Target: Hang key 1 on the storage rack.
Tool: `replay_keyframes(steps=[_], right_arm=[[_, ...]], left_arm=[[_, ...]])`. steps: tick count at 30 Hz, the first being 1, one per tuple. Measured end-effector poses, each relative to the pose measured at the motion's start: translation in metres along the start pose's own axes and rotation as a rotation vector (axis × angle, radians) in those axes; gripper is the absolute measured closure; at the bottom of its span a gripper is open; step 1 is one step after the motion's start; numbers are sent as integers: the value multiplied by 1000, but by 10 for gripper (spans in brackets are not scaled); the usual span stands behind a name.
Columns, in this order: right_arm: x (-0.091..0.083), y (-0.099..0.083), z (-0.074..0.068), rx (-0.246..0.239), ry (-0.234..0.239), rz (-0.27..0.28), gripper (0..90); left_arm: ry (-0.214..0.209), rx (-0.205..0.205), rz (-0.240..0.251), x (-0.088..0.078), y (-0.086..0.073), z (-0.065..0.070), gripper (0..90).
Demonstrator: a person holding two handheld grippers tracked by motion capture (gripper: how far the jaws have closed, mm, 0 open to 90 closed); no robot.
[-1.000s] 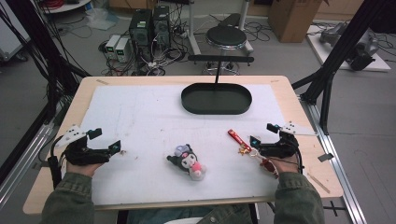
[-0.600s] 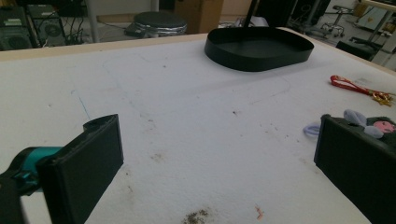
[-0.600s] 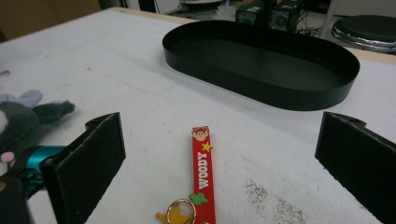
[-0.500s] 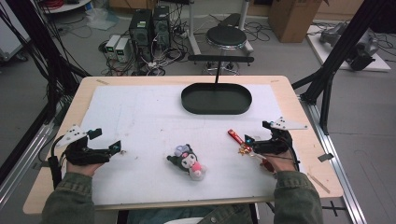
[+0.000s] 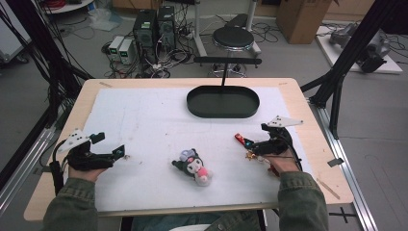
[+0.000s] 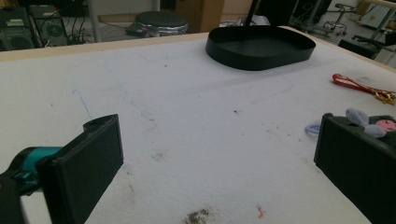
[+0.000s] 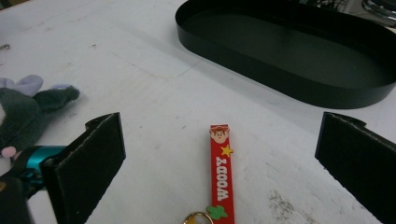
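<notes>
Left gripper (image 5: 120, 152) sits low at the near left of the white mat (image 5: 144, 125), jaws wide apart, nothing between them. Right gripper (image 5: 255, 147) at the near right, jaws also wide, empty, straddling the near end of the red keychain strap (image 7: 220, 177) marked WOODY, which lies flat on the mat with a gold ring (image 7: 196, 218) at its near end; not touching it. Plush toy (image 5: 192, 166) lies near centre between the two grippers, well apart from both. Black oval tray (image 5: 223, 111) sits far centre, empty inside. Table (image 5: 315, 144) edge is bare wood.
</notes>
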State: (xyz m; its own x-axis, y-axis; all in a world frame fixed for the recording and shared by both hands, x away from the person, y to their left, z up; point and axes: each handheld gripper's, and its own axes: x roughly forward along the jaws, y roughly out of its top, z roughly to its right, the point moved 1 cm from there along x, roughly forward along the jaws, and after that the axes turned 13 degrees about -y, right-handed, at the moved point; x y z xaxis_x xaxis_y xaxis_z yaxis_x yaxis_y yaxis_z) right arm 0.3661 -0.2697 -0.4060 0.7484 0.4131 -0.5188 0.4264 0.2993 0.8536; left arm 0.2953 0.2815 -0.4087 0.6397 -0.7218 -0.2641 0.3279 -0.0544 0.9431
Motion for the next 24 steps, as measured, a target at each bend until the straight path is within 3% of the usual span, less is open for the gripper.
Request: replay_keyframes(steps=[16, 18, 24], right_arm=[[19, 8, -1, -29, 17, -126, 5], [25, 5, 0, -39, 9, -176, 5], [35, 2, -4, -57, 16, -231, 6]], left_arm=[[-3, -1, 2, 0, 0, 0, 17], [-4, 0, 0, 0, 0, 0, 17], [-9, 2, -5, 1, 0, 0, 17]])
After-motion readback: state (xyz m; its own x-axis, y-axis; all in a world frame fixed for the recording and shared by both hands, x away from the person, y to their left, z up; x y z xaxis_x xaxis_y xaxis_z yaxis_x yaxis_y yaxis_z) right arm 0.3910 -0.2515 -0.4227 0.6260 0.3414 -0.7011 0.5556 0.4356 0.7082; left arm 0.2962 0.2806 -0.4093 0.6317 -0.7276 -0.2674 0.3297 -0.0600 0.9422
